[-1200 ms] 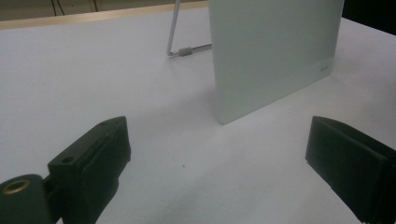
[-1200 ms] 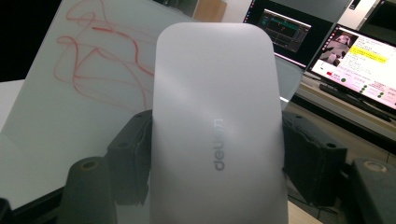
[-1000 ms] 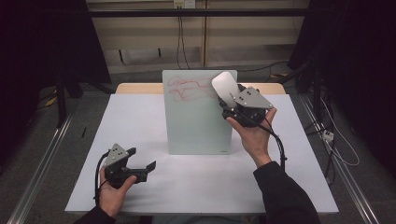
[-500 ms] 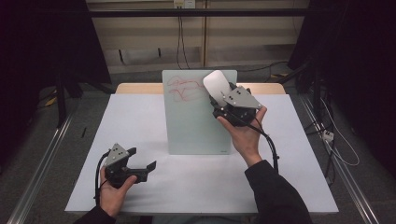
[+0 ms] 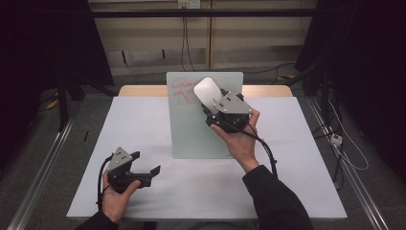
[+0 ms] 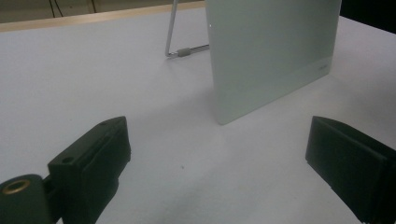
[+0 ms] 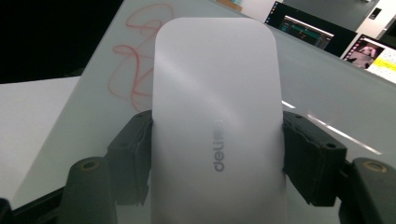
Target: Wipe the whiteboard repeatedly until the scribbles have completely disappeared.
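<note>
A pale green glass board (image 5: 191,124) stands tilted on the table, with red scribbles (image 5: 179,88) at its upper left. My right gripper (image 5: 210,103) is shut on a white eraser (image 5: 207,92) and presses it against the board's upper part, just right of the scribbles. In the right gripper view the eraser (image 7: 217,121) sits between both jaws, the red scribbles (image 7: 135,60) to its left. My left gripper (image 5: 146,165) rests open on the table near the front left, nothing between its jaws. The left gripper view has the board (image 6: 271,51) ahead.
A white sheet covers the table (image 5: 297,158). The board's metal stand (image 6: 180,49) props it from behind. Dark curtains and cables (image 5: 335,139) flank the table.
My right gripper has carried the eraser leftward across the top of the board toward the red scribbles. The left gripper has stayed still.
</note>
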A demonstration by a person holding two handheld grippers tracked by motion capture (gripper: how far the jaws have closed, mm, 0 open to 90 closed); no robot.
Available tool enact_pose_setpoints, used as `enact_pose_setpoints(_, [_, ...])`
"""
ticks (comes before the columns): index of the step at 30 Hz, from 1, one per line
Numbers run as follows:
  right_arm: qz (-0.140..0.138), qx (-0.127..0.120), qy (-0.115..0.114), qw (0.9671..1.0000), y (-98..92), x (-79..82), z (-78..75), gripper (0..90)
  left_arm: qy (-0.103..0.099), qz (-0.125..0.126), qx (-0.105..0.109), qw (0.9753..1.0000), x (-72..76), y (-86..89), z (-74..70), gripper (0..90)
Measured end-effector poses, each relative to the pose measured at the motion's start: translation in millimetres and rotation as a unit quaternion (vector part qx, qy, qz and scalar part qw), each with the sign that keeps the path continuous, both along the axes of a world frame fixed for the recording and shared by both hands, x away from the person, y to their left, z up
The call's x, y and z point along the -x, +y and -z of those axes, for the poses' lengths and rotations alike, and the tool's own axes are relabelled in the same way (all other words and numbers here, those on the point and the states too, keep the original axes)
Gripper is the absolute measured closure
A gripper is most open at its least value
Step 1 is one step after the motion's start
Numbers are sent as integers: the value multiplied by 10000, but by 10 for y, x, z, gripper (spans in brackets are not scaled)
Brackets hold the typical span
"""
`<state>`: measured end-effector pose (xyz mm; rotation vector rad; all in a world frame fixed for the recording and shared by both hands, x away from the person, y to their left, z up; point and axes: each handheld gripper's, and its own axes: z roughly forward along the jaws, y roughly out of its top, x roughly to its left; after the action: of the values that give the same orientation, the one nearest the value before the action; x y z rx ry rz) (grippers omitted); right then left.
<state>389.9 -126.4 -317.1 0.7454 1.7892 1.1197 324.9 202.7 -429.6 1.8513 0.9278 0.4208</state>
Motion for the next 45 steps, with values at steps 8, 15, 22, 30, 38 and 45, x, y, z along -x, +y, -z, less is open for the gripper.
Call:
enact_pose_setpoints(8, [380,-221,-104,9990,-305,2,-109,316,-7,21,-39,10000,-8,1,2,64])
enact_pose_setpoints(15, [509,-226,-157,9983,-338,0,-115,316,14,17,-19,10000,-6,-10,5,64])
enact_pose_setpoints(22, [310,-107,-146,9994,-111,-10,-55,316,-3,3,-53,10000,-7,-3,3,64])
enact_pose_setpoints(30, [-114,85,-5,9999,190,4,79,316,-3,6,-48,10000,-8,-3,3,64])
enact_pose_setpoints(38, [-179,193,34,9996,224,9,84,316,-7,5,-45,10000,-8,0,1,64])
enact_pose_setpoints(45, [135,27,-98,9999,40,-21,-60,316,2,-1,-46,10000,-6,6,0,64])
